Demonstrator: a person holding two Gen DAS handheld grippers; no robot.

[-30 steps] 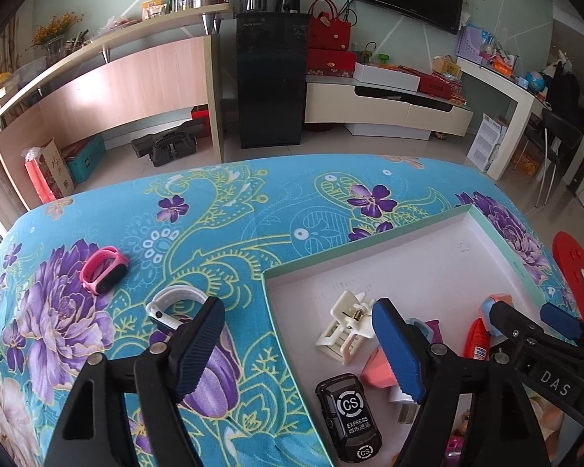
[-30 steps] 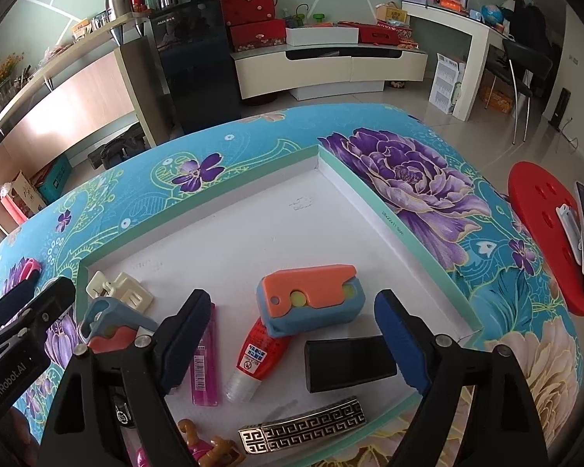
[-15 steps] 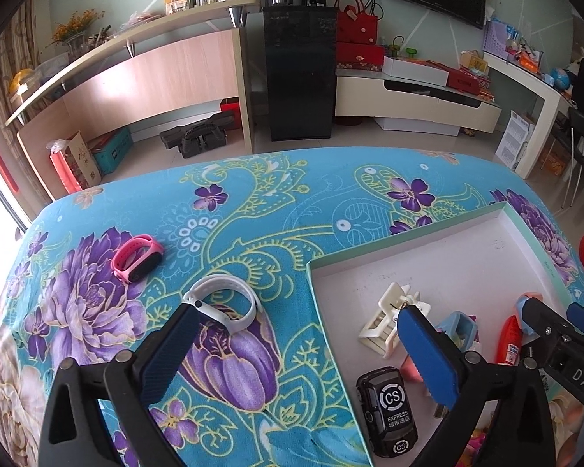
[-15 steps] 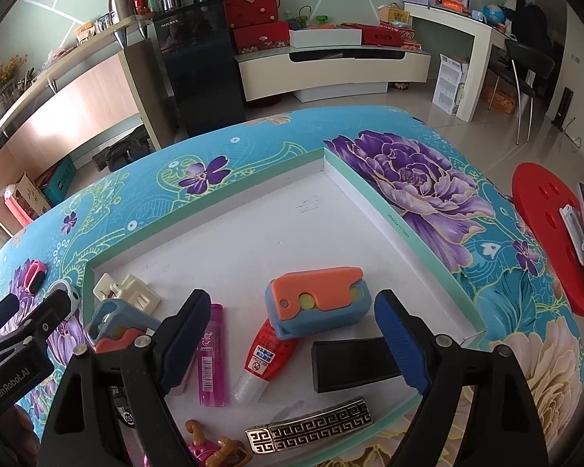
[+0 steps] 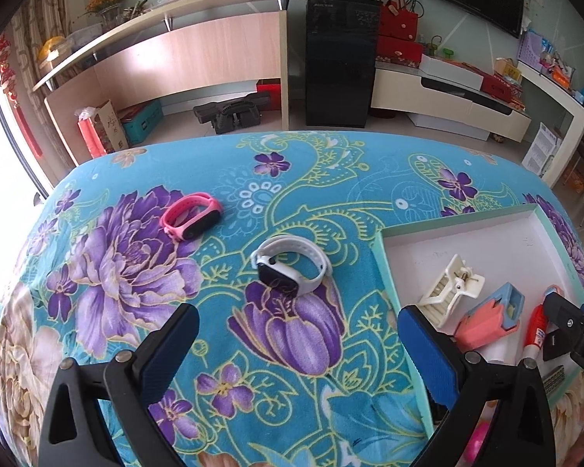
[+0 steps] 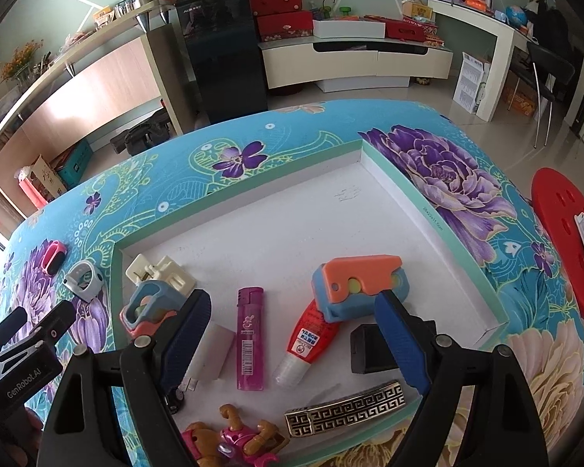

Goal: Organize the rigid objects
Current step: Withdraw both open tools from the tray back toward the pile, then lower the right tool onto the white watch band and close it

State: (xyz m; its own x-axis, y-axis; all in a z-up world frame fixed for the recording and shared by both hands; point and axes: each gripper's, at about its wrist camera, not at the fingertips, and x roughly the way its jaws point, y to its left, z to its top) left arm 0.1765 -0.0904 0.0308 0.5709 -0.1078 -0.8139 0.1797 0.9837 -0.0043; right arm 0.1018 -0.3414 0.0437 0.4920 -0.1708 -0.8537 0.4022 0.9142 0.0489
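A white smartwatch lies on the flowered blue cloth, and a pink fitness band lies farther left. My left gripper is open wide and empty, just short of the white watch. The mint-rimmed white tray holds a purple lighter, a red glue bottle, an orange-and-blue toy cutter, a cream clip and a patterned metal buckle. My right gripper hovers open over the lighter and glue bottle, gripping nothing.
A black box, a blue-and-pink toy and a small toy figure also lie in the tray. A red stool with a phone stands right of the table. Shelves and cabinets stand beyond the far edge.
My left gripper has swung left from the tray to over the cloth and its jaws have widened. The white watch now lies straight ahead. The right gripper has shifted only slightly.
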